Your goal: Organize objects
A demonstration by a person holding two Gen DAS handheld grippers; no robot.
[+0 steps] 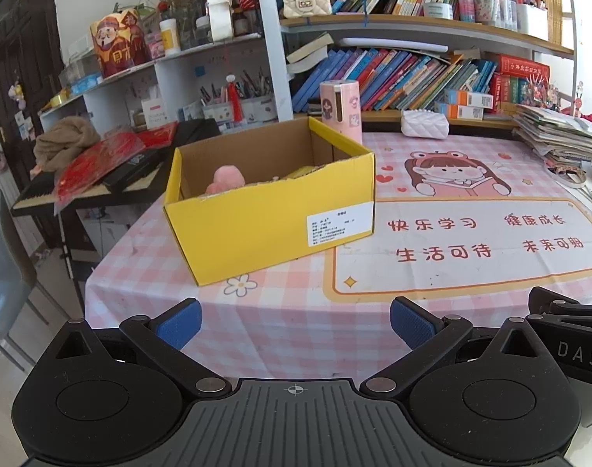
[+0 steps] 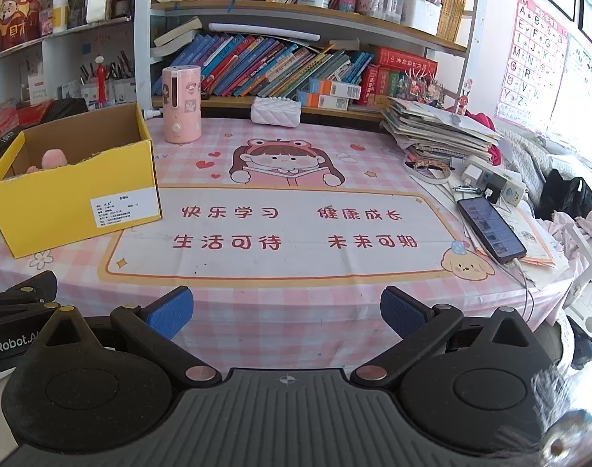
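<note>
yellow box (image 1: pixel 272 229) holds a pink toy (image 1: pixel 227 179); both tools gape empty.

The counter's mat (image 2: pixel 280 257) reads 快乐学习, 健康成长, 生活可待, 未来可期 in red. The right tool's (image 1: pixel 568 346) body shows "DAS"; the left tool's (image 2: pixel 7 344) body, "enRobot.A". A wall chart (image 2: pixel 529 58) carries alphabet letters. The yellow box's label (image 2: pixel 124 208) is too small to read.

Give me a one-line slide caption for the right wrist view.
Open right gripper hovers over pink desk mat, yellow box at left, phone at right.
</note>
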